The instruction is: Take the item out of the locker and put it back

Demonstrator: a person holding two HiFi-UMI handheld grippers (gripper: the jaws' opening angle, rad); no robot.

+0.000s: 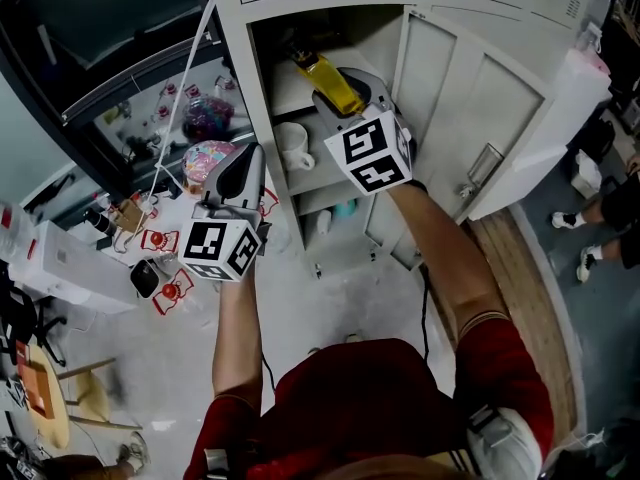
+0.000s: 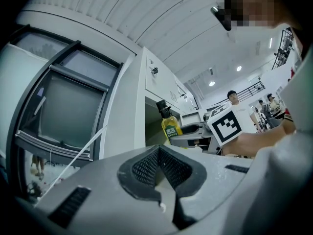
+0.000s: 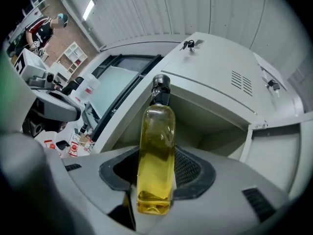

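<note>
While clamping bottle [image 3: 156, 151], right tool [image 3: 156, 175] faces locker [image 1: 236, 60].

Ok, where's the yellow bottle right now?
In the head view, the yellow bottle is clamped in the right gripper at the mouth of the open locker, right of centre, just above the white mug on its shelf.

The person wears a dark red short-sleeved shirt [image 1: 370, 388] with a striped cuff [image 1: 482, 318]; the grey left hand-held gripper [image 2: 157, 155] and right hand-held gripper [image 3: 156, 175] bear black-and-white marker cubes [image 1: 222, 248].
</note>
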